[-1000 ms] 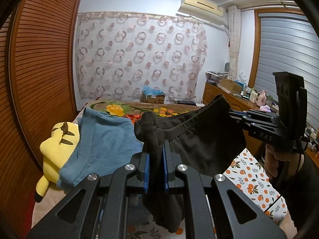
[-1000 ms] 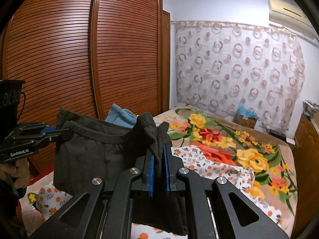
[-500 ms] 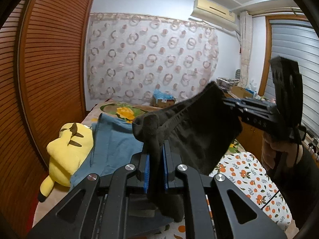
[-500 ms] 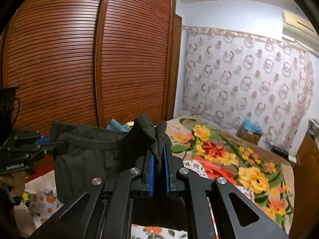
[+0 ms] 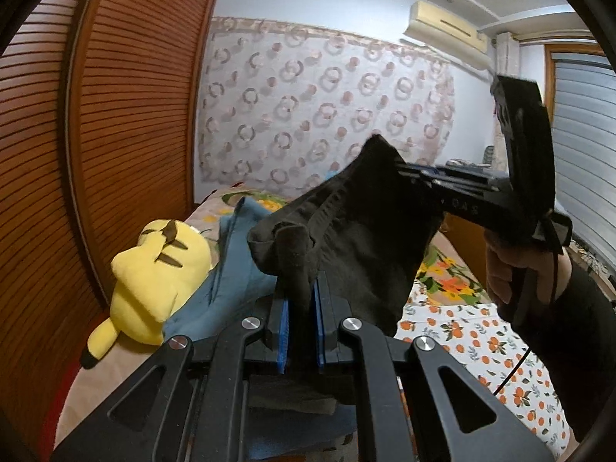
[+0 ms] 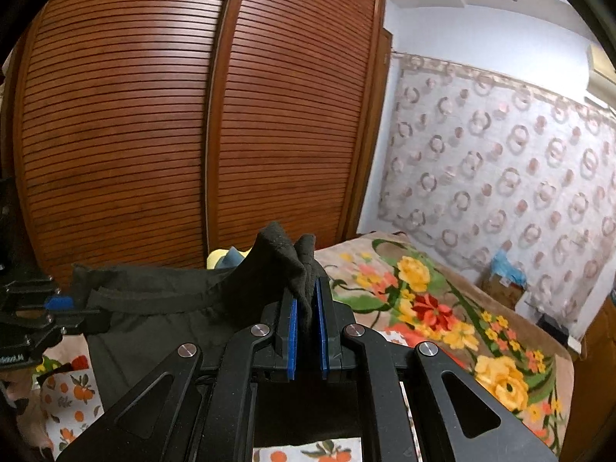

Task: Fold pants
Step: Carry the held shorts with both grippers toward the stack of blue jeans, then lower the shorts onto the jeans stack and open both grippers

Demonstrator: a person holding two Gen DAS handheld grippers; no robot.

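My left tool [image 5: 299, 300] pinches one waistband corner of the black pants [image 5: 358, 238], my right tool [image 6: 306, 308] pinches the other, holding them stretched in the air above the bed [image 6: 442, 308].

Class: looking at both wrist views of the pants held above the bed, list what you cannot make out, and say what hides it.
- Lower legs of the black pants: both views, behind each camera's own gripper frame.
- Left gripper body: right wrist view, cut off by the edge.
- Blue garment: mostly covered by the pants and the yellow plush.
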